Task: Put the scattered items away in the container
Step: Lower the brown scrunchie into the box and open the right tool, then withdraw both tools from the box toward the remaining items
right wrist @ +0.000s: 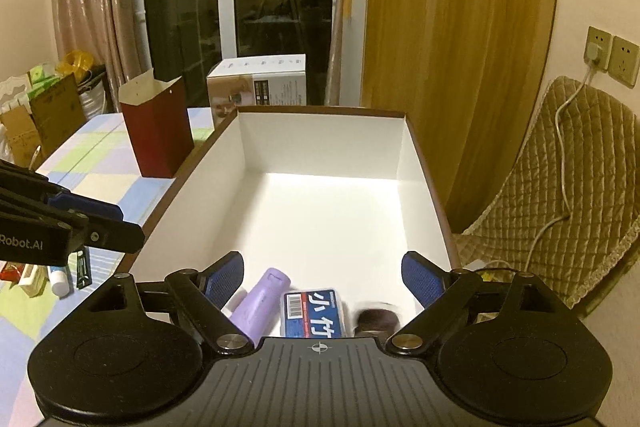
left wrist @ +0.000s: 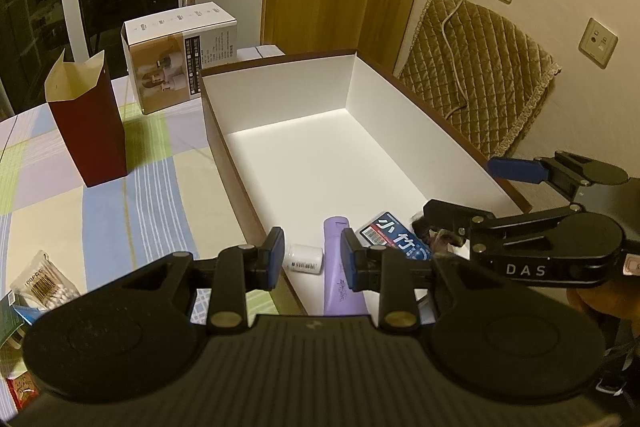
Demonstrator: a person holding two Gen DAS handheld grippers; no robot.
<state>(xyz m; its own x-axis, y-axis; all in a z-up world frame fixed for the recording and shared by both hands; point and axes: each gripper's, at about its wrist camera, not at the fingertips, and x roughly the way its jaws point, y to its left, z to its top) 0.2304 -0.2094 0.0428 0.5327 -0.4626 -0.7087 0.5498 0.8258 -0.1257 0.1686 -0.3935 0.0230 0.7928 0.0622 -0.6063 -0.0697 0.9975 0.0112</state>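
Observation:
An open white container (left wrist: 276,95) with brown outer walls stands on the checked tablecloth. At its near end lie a purple tube (left wrist: 340,291), a blue and white packet (left wrist: 396,239), a small white bottle (left wrist: 306,258) and a blurred dark item (left wrist: 422,229). My left gripper (left wrist: 312,259) hovers over the near left wall, jaws narrow and shut, holding nothing. My right gripper (right wrist: 324,279) stands wide open above the same end of the container (right wrist: 320,139), over the tube (right wrist: 260,301), packet (right wrist: 312,313) and dark item (right wrist: 376,319). A bag of cotton swabs (left wrist: 44,287) lies outside on the cloth.
A dark red paper carton (left wrist: 88,131) and a white product box (left wrist: 180,59) stand on the table left of the container. More small items (right wrist: 60,279) lie at the table's near left. A quilted chair (left wrist: 480,79) stands to the right by the wall.

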